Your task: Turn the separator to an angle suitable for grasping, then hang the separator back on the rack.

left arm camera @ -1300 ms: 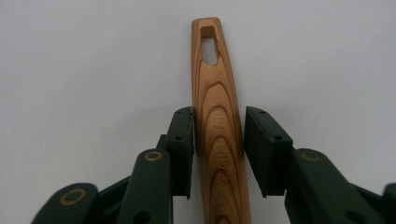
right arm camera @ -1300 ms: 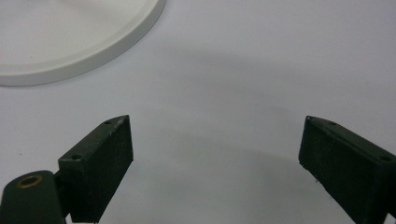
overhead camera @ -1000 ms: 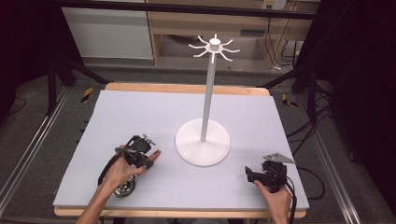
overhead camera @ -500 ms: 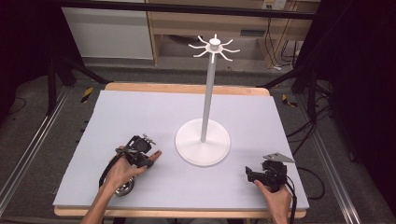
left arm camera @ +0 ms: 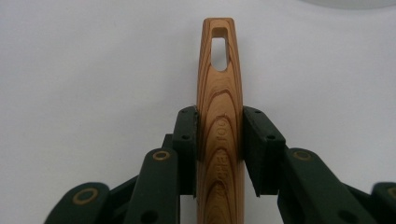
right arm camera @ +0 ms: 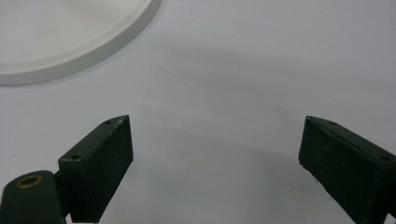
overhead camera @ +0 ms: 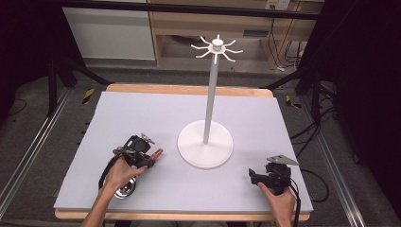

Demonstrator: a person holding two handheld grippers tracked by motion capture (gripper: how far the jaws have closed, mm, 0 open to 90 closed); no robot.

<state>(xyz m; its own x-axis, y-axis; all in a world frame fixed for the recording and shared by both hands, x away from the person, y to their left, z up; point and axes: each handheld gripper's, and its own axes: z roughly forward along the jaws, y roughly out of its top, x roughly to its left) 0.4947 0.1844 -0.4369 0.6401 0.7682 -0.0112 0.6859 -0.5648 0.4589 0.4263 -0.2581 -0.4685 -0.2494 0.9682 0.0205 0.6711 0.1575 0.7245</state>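
Fingers (left arm camera: pixel 187 140) of the left gripper (left arm camera: pixel 219 149) clamp one wooden handle (left arm camera: pixel 219 93); the right gripper (right arm camera: pixel 215 154) gapes wide, holding nothing.

The handle runs straight between both pads, its slotted tip pointing to 12 o'clock beyond them. From above, the left gripper (overhead camera: pixel 138 152) sits at 9 o'clock of the single white stand (overhead camera: pixel 205 144), a steel bowl (overhead camera: pixel 124 190) showing under the hand, and the right gripper (overhead camera: pixel 272 177) at 4 o'clock on the grey worktop (overhead camera: pixel 142 113).
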